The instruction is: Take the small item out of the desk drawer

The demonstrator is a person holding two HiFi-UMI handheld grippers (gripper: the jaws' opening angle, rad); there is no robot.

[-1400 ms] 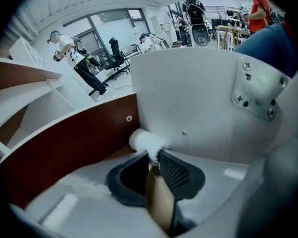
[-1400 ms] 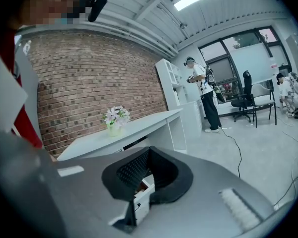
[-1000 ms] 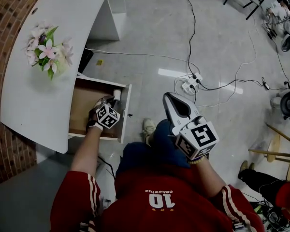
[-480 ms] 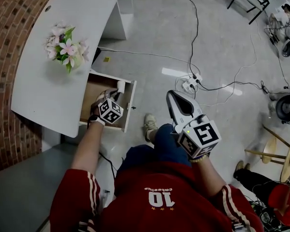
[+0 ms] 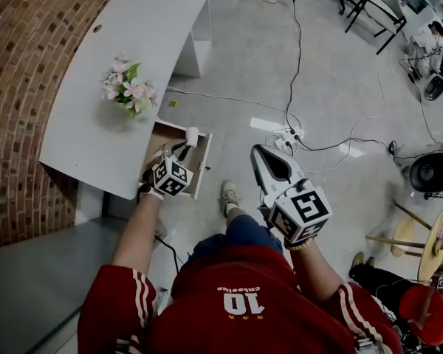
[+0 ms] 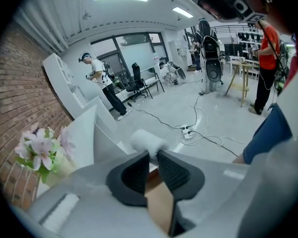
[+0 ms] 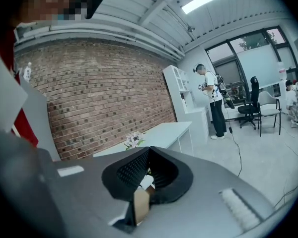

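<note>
The small item [image 5: 192, 133] is a white fuzzy cylinder. My left gripper [image 5: 186, 144] is shut on it just above the front edge of the open drawer [image 5: 162, 133], which is brown inside and juts out from under the white desk [image 5: 133, 43]. In the left gripper view the item [image 6: 148, 142] sticks out past the tips of the left gripper [image 6: 153, 155], whose pads press on its near end. My right gripper [image 5: 257, 150] hangs shut and empty over the person's knee, right of the drawer. In its own view the right gripper [image 7: 149, 151] points toward the desk.
A bunch of pink and white flowers [image 5: 129, 88] stands on the desk by the drawer. A brick wall [image 5: 29, 65] runs along the left. A power strip [image 5: 288, 133] and cables lie on the floor. A person [image 6: 102, 86] stands farther off near office chairs.
My left gripper has risen out of the drawer toward its front edge, still shut on the white item. The head view has swung, so the desk sits higher and more to the right. The right gripper has hardly moved.
</note>
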